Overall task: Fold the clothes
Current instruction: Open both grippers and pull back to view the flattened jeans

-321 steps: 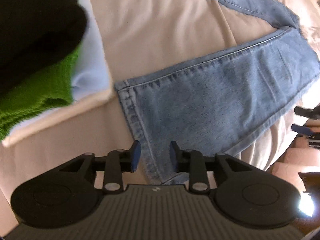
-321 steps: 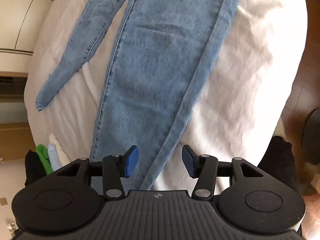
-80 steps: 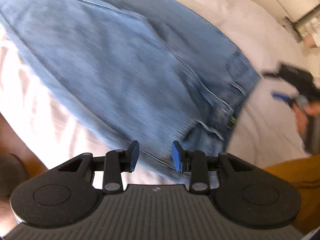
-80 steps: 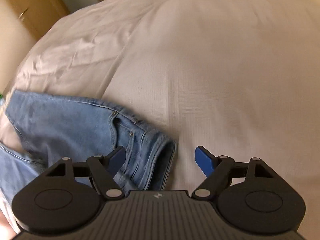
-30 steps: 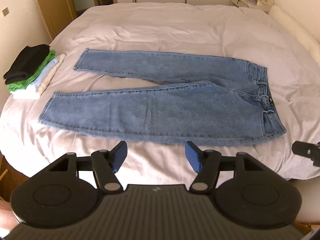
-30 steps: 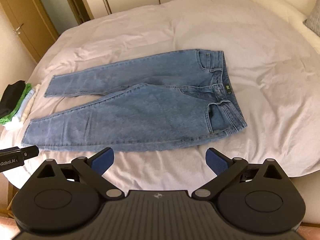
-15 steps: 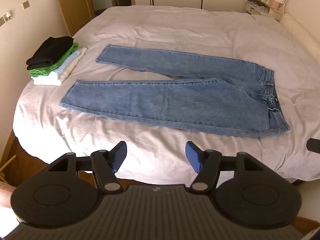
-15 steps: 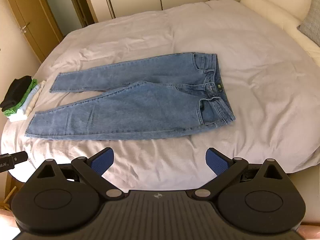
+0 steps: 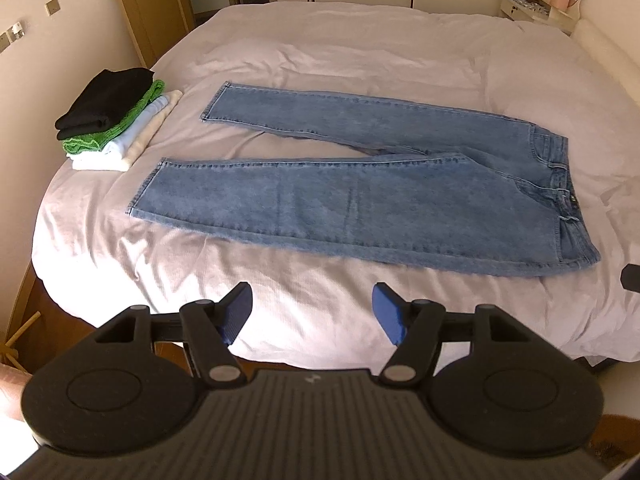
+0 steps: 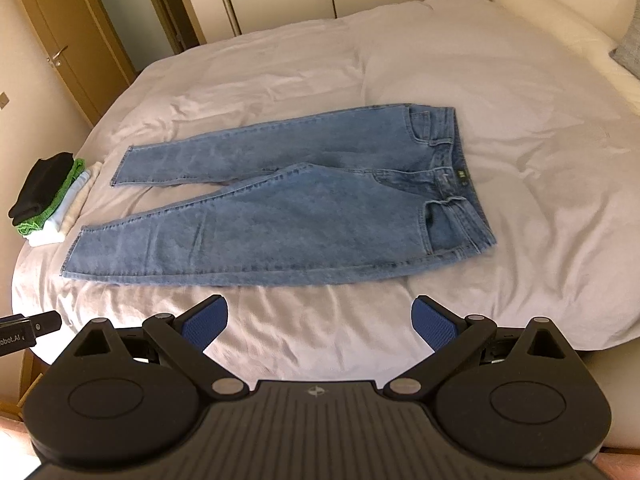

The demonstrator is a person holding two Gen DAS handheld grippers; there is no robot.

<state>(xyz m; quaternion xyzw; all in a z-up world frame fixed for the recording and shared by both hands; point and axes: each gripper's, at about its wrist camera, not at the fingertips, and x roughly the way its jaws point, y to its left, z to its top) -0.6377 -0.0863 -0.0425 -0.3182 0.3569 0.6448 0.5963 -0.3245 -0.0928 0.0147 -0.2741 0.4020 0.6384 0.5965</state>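
Bedroom walls in cream, a wooden door (image 9: 156,4) at the far left and pale wardrobe panels behind frame a wide bed with a wrinkled white cover (image 9: 360,44), seen from the left wrist camera. A pair of light blue denim jeans (image 9: 360,196) lies flat on the cover, waistband to the right and both legs running left — the far leg angled away from the near one, so the hems sit apart. Near the bed's left edge, just beyond the hems, stands a folded stack of clothes (image 9: 112,116): black on top, then green, pale blue and white. The left gripper (image 9: 312,316) hangs over the near edge of the bed, short of the jeans, its blue-padded fingers spread wide with only bare cover between them. A small black part of the other tool shows at the right border.

From the right wrist camera the same jeans (image 10: 280,208) stretch across the middle of the bed cover (image 10: 500,92), waistband at right, hems pointing toward the clothes stack (image 10: 50,196) at far left. The right gripper (image 10: 320,320) hovers above the near strip of cover — jaws fully apart, holding nothing, clear of the denim. A black tool tip with white lettering juts in at the left edge.
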